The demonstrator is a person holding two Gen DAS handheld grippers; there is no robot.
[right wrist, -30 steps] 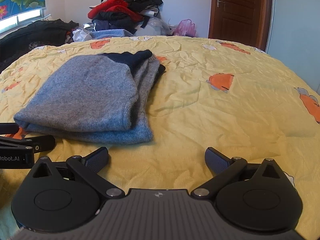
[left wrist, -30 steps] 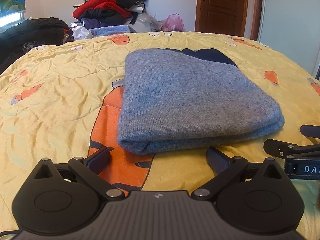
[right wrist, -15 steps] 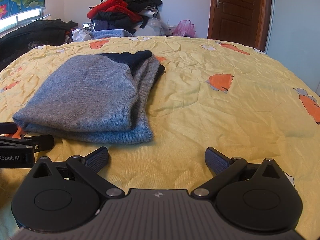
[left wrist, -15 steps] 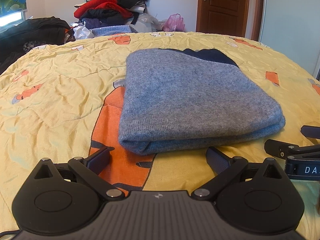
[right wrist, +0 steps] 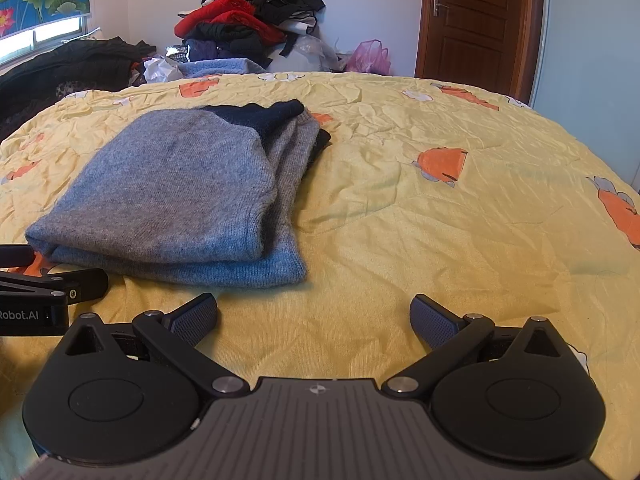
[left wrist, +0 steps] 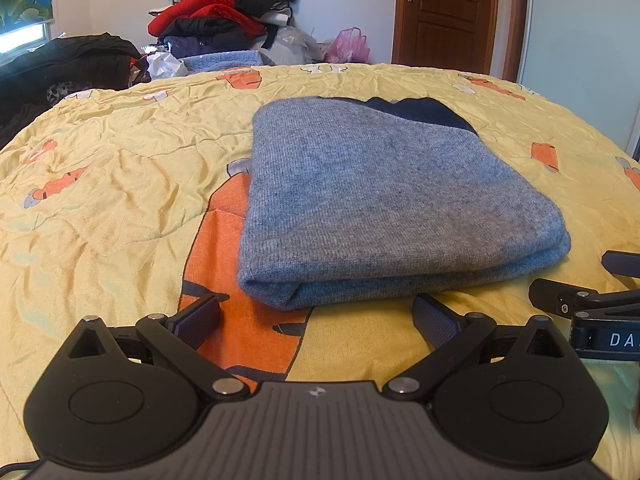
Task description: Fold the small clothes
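Observation:
A grey knitted sweater (left wrist: 384,200) with dark navy trim lies folded into a thick rectangle on the yellow bedspread (left wrist: 112,184). In the right wrist view the same sweater (right wrist: 172,188) sits to the left, its layered edges facing right. My left gripper (left wrist: 316,316) stands open just in front of the sweater's near fold, touching nothing. My right gripper (right wrist: 314,318) is open over bare bedspread (right wrist: 440,232), to the right of the sweater's near corner. Each view shows the other gripper's fingers at its side edge.
A heap of red, black and dark clothes (left wrist: 224,20) is piled behind the bed, with a pink plastic bag (left wrist: 348,46) beside it. Dark clothing (left wrist: 60,64) lies at the bed's far left. A brown door (left wrist: 444,12) stands at the back right.
Both grippers have drifted very slightly; the sweater lies the same and nothing was gripped or let go.

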